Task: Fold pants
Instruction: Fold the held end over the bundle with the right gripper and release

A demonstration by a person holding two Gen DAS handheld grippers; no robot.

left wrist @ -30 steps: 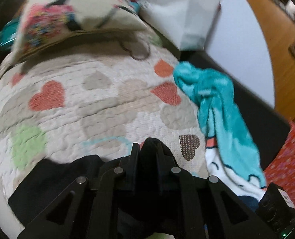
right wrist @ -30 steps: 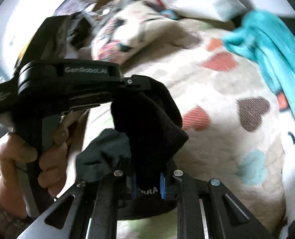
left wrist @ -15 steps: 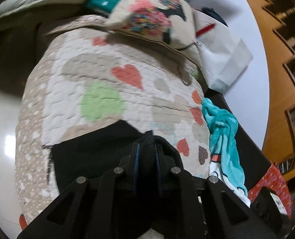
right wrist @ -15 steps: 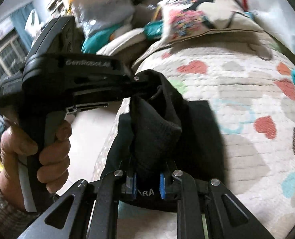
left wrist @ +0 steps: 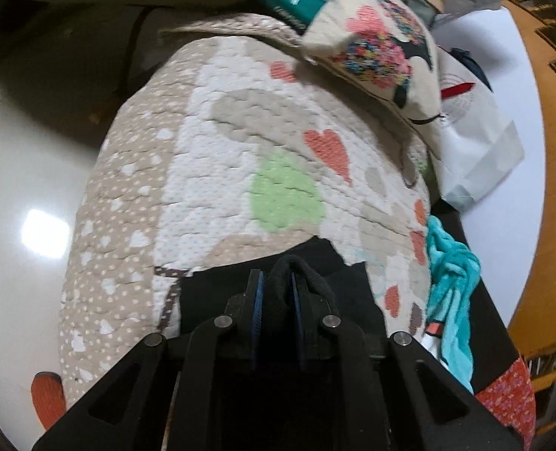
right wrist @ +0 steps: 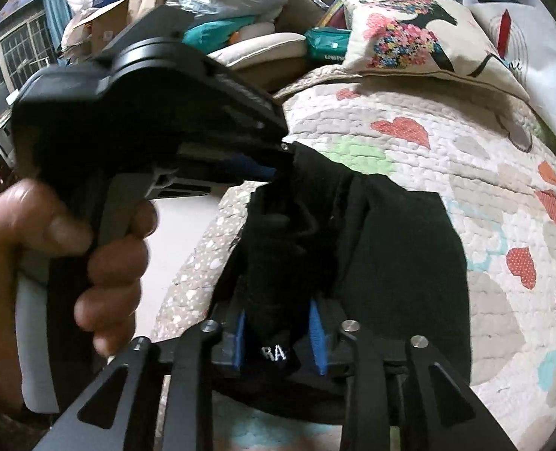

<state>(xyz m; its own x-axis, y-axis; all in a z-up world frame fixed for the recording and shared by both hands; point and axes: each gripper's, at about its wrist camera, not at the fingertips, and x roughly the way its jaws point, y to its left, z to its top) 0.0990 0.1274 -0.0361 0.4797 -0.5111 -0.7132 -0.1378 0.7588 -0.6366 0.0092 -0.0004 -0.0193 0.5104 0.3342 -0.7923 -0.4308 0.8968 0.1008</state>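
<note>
- Left hand-held gripper (left wrist: 276, 289) pinches a rolled hem of the black pants (left wrist: 218, 297); right hand-held gripper (right wrist: 278, 323) pinches a bunched, lettered band.
- Right wrist view alone shows the left hand (right wrist: 71, 263) on its handle.
- Pants lie on the heart-print quilt (left wrist: 240, 158) near its left edge, beside the glossy floor (left wrist: 22, 188); open quilt lies ahead.
- Teal towel (left wrist: 450, 289) lies at the right.

The black fabric pants (right wrist: 402, 263) are lying on the heart-patterned quilted bedspread (left wrist: 240, 158), with the flower-printed square cushion (left wrist: 375, 49) lying behind them.
</note>
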